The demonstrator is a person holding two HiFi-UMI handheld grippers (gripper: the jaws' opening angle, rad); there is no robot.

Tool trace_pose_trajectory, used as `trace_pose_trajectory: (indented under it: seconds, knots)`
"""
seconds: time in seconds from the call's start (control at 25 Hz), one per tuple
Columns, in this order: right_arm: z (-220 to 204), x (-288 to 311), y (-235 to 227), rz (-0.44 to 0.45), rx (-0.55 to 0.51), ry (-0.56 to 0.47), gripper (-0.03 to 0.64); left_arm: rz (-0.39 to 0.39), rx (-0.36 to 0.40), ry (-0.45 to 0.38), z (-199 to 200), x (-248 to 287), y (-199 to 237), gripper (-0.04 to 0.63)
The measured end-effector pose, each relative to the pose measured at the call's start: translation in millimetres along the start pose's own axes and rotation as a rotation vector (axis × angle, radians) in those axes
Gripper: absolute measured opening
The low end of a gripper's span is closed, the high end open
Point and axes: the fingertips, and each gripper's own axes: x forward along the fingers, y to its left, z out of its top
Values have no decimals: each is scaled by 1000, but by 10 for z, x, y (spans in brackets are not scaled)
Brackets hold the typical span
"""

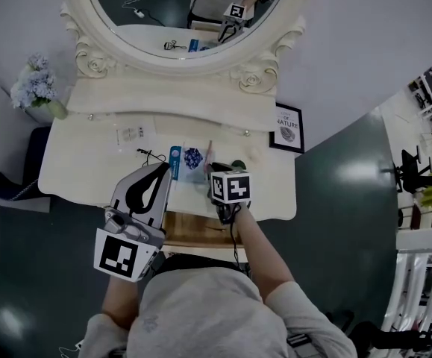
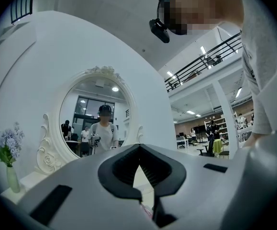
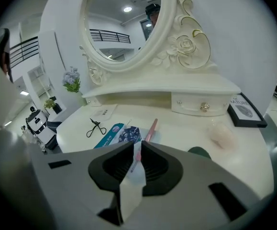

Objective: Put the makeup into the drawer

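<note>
White dressing table [image 1: 81, 166] fills the middle of the head view, with a big oval mirror [image 1: 171, 6] at the top. Its front edge curves across the middle of the picture. Just below that edge a drawer [image 1: 189, 231] is pulled out, and its wooden bottom shows. Dark floor [image 1: 342, 200] lies open on the left and right of the table. The left part of the table top is bare. So is the right part, near the one framed picture [image 1: 288, 127].

The right gripper [image 3: 136, 146] has its jaws squeezed on one white packet [image 3: 131, 186]. It hangs over the front of the table, just behind the open drawer. The left gripper [image 2: 139, 150] points up at the mirror and wall. Its jaw tips seem to touch, with nothing between them.

On the table, near the middle, I count:
- one eyelash curler [image 3: 95, 127]
- one blue pack [image 3: 108, 134]
- one dark flowery packet [image 3: 129, 133]
- one pink stick [image 3: 151, 129]

One white card [image 1: 133, 133] lies behind them. One pink puff [image 3: 222, 135] sits well apart at the right. One dark green thing [image 3: 199, 152] peeks out by the right gripper, too hidden to name. One bunch of flowers [image 1: 35, 88] stands at the upper left. Two small knobs [image 1: 90, 115] show under the mirror shelf.
</note>
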Motion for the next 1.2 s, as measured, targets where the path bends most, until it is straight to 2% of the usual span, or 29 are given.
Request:
trace_pose_trajectory:
  seconds: [0.12, 0.52, 0.64, 0.92, 1.0, 1.2]
  knots:
    - [-32, 95, -41, -18, 11, 22, 80, 8, -2, 4, -21, -5, 31, 12]
    - [-102, 328, -98, -80, -1, 82, 104, 36, -7, 15, -54, -24, 130, 12]
    - [-148, 382, -120, -103, -30, 110, 107, 54, -12, -7, -13, -23, 170, 12]
    - [-169, 437, -143, -138, -76, 131, 104, 60, -15, 29, -101, -47, 239, 12]
    - [-169, 429, -170, -146, -75, 127, 58, 58, -15, 29, -102, -43, 240, 12]
    - [-169, 412, -206, -129, -58, 91, 41, 55, -12, 26, -94, -30, 257, 12]
